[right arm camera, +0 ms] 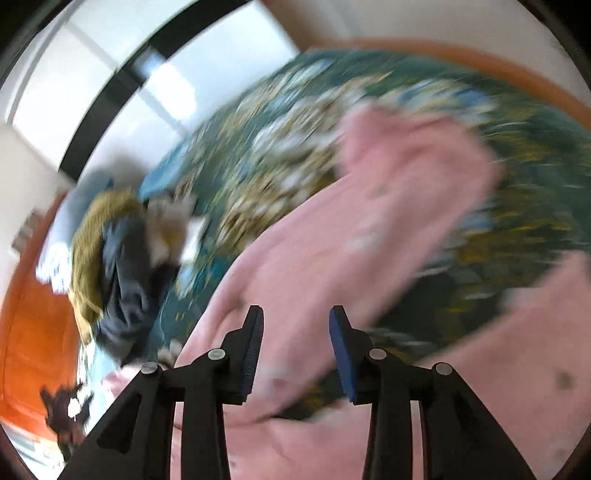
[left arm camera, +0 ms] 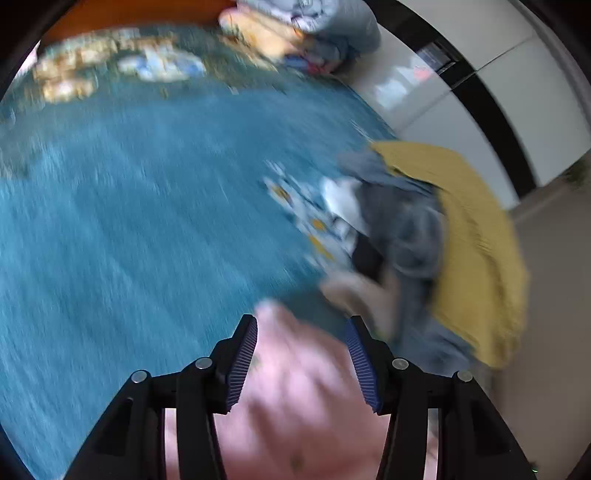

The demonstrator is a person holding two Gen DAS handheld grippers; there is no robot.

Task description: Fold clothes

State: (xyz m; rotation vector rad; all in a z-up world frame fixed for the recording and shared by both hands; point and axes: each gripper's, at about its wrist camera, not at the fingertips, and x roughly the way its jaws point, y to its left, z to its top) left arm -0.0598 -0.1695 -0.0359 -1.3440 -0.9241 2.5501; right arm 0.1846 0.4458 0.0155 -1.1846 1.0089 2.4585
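**Pink garment lying loose on bed, both grippers spread**

Both views are blurring heavily, so fine detail is not readable.

L hand-held gripper (left arm camera: 301,334) is standing w/ jaws spread; the pink garment (left arm camera: 295,387) is lying under and between the blue pads (left arm camera: 243,362), but the pads are not pressing on it. Gap is showing on each side.

R hand-held gripper (right arm camera: 296,325) is also standing spread. Pink garment (right arm camera: 369,221) is stretching away from its jaws across the bed, w/ more pink cloth lying to the right of them. Nothing is being pinched.

Bed cover (left arm camera: 129,203) is teal w/ a flower print; the garment is resting on it at the near edge.

Pile of clothes (left arm camera: 424,240) — yellow knit, grey and dark pieces — is sitting right of the pink garment in L view, left of it in R view (right arm camera: 110,258). Whether pile and garment are touching: cannot tell.

A second heap (left arm camera: 303,26) is lying on the far side of the bed from the garment.
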